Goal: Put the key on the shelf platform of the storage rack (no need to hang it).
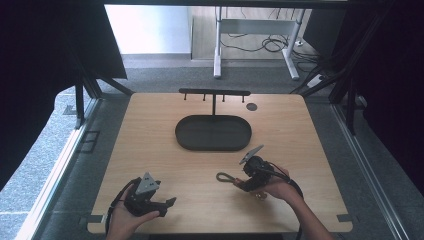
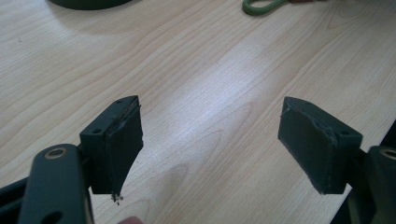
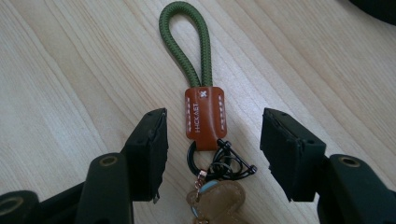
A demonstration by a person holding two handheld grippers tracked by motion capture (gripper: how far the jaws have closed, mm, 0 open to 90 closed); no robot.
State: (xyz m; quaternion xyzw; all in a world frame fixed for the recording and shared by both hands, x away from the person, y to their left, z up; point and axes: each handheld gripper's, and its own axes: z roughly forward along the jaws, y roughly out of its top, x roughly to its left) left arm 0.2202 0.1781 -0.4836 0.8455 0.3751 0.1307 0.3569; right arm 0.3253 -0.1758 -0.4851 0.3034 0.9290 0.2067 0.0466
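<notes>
Here your right gripper [image 3: 212, 140] stood spread over the keychain [image 3: 204, 119], one jaw on each side of its brown leather tab [image 3: 204, 116], neither pad touching it. The keychain lay flat on the wooden table [image 1: 150, 145], near its right front, its green cord loop [image 3: 186, 44] pointing left toward the table's middle. Your left gripper [image 2: 210, 140] rested at the near left, jaws wide apart over bare wood. The dark oval tray [image 1: 213, 133] sat farther back, centre.

Olive-green cord loop [image 3: 184, 44] — tan leather tab [image 3: 203, 119] (white stitching), black tray [image 1: 213, 133].
</notes>
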